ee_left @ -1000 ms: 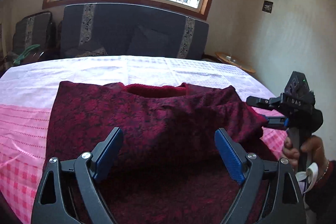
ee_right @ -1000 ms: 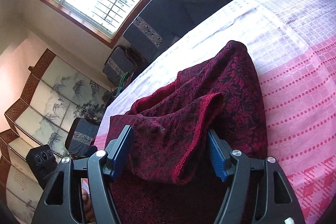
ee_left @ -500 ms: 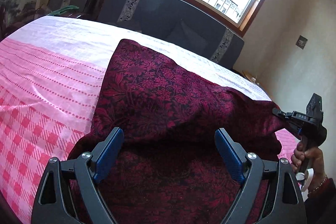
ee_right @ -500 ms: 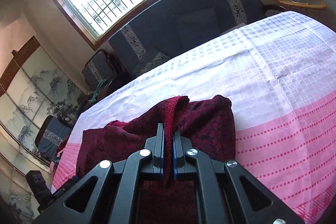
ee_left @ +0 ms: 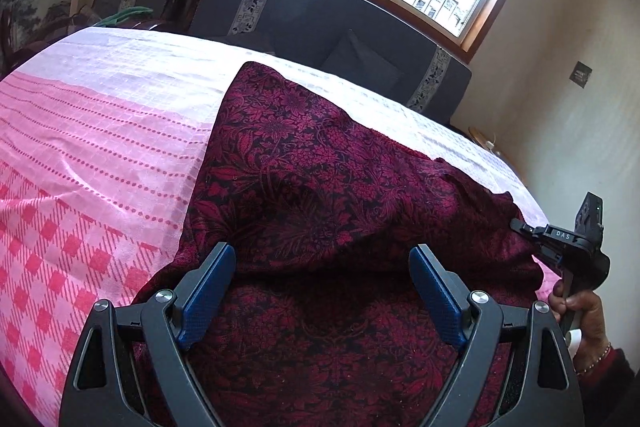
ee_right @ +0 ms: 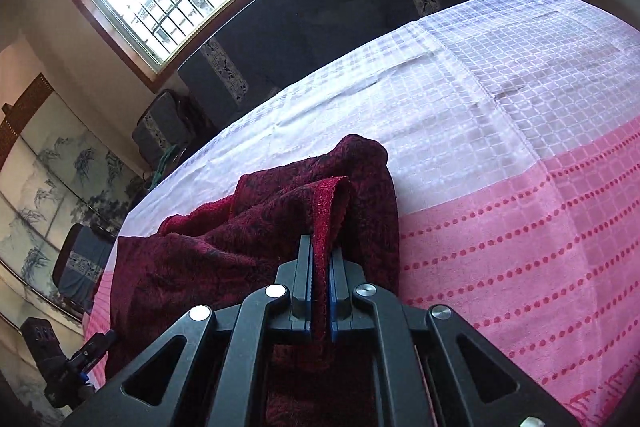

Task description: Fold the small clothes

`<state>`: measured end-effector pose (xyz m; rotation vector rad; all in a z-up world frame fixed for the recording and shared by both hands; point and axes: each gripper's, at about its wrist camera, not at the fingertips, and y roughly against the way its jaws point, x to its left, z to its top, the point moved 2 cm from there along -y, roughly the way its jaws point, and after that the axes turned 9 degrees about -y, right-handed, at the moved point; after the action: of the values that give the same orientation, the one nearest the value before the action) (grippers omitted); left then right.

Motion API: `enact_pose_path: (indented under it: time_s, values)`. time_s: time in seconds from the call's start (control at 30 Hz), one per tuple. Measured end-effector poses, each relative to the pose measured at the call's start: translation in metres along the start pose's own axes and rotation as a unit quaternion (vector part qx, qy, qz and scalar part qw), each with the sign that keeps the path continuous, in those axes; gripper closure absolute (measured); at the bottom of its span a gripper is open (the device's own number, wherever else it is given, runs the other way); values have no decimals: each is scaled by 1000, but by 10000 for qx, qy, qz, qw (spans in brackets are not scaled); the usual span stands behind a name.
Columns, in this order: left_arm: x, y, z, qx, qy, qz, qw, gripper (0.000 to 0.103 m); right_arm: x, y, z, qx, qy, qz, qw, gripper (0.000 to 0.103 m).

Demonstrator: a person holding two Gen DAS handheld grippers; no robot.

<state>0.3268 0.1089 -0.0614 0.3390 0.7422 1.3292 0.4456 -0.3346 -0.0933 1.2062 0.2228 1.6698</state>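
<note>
Maroon floral garment (ee_left: 320, 187) is spread over the pink-and-white checked cloth (ee_left: 100, 147) on the desk. The right gripper (ee_right: 320, 291) has clamped down tight on a folded edge of it, fabric pinched right between the blue pads. The left gripper (ee_left: 320, 291) hangs over the near part, jaws spread wide, gripping nothing.

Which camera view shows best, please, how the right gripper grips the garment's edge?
The right wrist view: the right gripper pinches the garment hem. The left wrist view shows it only small, sideways at the far edge.
</note>
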Motion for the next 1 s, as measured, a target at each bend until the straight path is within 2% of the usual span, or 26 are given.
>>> enact_pose_path:
  time_s: [0.07, 0.17, 0.27, 0.37, 0.5, 0.6, 0.63, 0.7, 0.77, 0.83, 0.97, 1.0]
  values:
    - [0, 0, 0, 2, 9, -11, 10000, 15, -1, 2, 1, -40, -53, 176, 9998, 97]
    - [-1, -1, 0, 23, -4, -6, 10000, 15, 6, 7, 4, -162, 84, 79, 9998, 97]
    - [-2, -3, -1, 60, 0, 15, 10000, 15, 3, -7, 1, 72, 120, -207, 9997, 97]
    - [-2, -5, -1, 111, 21, 2, 9999, 15, -4, -13, 2, 248, -15, -177, 9995, 98]
    - [-1, -6, -1, 110, 25, 2, 9999, 15, -6, -14, 1, 249, -32, -227, 9994, 100]
    - [-2, 1, 1, -68, 5, 5, 10000, 15, -8, -10, 2, 237, -111, -139, 9996, 98]
    - [-3, 6, 3, -180, -41, -2, 9998, 14, -9, -6, 2, 213, -164, -113, 9996, 94]
    - [-7, 16, 12, -303, -99, -37, 9995, 14, -7, 6, 5, 58, -141, -203, 9997, 89]
    - [-11, 25, 28, -452, -128, -260, 9986, 14, 4, 24, 11, -302, 156, -433, 9985, 89]
    - [-16, 26, 50, -613, -335, -197, 9974, 14, 21, 38, 16, -535, 456, -367, 9968, 89]
    - [-21, -14, 93, -384, -490, -419, 9972, 14, 66, 17, 14, -33, 1148, 64, 9934, 89]
    - [-20, -28, 100, -286, -457, -351, 9979, 14, 75, 6, 10, 155, 1307, 105, 9913, 91]
